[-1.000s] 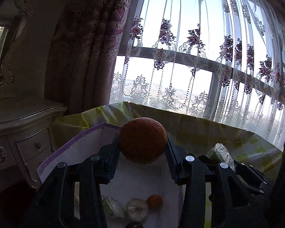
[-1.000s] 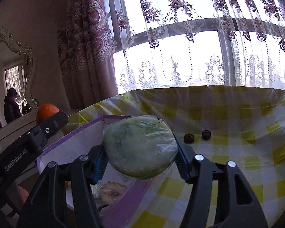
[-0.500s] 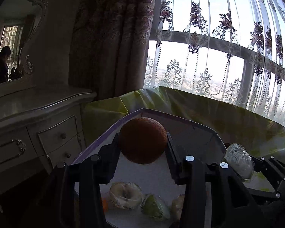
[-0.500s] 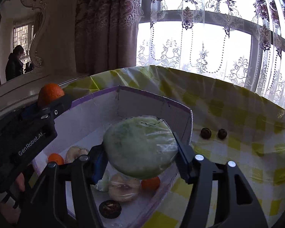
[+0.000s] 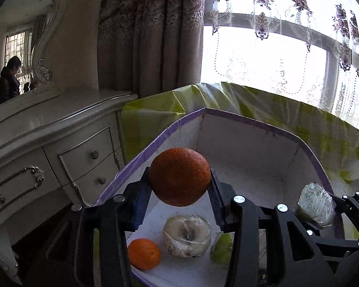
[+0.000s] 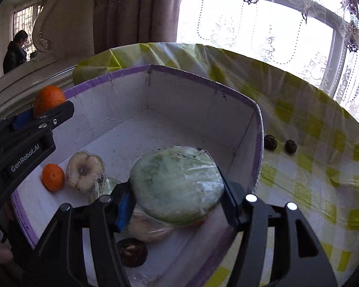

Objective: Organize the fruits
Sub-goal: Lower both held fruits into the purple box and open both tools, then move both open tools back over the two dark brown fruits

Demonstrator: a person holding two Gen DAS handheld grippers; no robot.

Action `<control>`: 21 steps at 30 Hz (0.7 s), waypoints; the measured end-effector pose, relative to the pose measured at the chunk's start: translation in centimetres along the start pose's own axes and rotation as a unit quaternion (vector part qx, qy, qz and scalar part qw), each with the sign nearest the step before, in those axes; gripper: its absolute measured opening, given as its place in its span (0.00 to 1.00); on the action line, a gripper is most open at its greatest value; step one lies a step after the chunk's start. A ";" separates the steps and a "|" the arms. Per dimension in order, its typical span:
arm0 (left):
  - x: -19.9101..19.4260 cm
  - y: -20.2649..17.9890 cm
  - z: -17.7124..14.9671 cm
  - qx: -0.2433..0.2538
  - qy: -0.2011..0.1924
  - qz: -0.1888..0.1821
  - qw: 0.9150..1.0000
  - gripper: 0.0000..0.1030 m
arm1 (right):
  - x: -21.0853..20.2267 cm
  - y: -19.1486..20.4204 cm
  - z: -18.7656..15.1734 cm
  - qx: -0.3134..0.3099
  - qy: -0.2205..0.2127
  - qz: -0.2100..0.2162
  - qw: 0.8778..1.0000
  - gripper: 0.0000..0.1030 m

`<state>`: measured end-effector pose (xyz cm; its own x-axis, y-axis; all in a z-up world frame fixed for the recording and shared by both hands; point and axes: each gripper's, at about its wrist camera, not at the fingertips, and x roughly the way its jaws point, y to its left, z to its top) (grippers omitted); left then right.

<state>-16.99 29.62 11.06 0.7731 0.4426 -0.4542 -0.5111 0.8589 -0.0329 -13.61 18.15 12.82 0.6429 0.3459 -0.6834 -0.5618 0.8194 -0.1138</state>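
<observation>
The only readable writing is "GenRobot.AI", printed in white on the black side of the left gripper (image 6: 39,113) as the right wrist camera sees it.

Landmark: the white box with purple rim (image 6: 203,83), standing on the yellow-checked tablecloth (image 6: 311,167).

The right gripper (image 6: 177,189) tilts down over the near part of the box, its jaws pinching a plastic-wrapped green fruit (image 6: 177,184) by its sides. Under that fruit, on the box floor, lie a dark round fruit (image 6: 131,252) nearest the camera, another wrapped pale piece (image 6: 148,229), then a wrapped apple half (image 6: 85,171) touching a small mandarin (image 6: 52,177) by the box's left wall.

The left gripper (image 5: 179,189) reaches in over the box's left rim, angled gently downward, its pads pressed on a large orange (image 5: 179,176) held above the floor.

Outside the box, just past its right wall, two small dark fruits (image 6: 270,142) sit on the cloth, near each other.
</observation>
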 end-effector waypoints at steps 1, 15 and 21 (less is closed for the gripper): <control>0.0 -0.2 -0.1 0.007 0.001 0.003 1.000 0.42 | 0.0 0.1 0.0 -0.007 0.002 -0.001 1.000 0.60; -1.7 -1.4 0.4 0.044 -0.035 0.038 0.998 0.88 | -1.7 -2.1 0.1 0.044 -0.030 0.048 0.997 0.88; -2.5 -3.0 0.9 0.049 -0.048 0.022 0.997 0.90 | -3.8 -5.1 -0.4 0.094 -0.076 0.066 0.990 0.90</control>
<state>-17.07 26.13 13.08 0.7856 0.4988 -0.3661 -0.5092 0.8573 0.0753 -13.37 12.54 15.71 0.6500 0.5082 -0.5650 -0.5480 0.8286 0.1149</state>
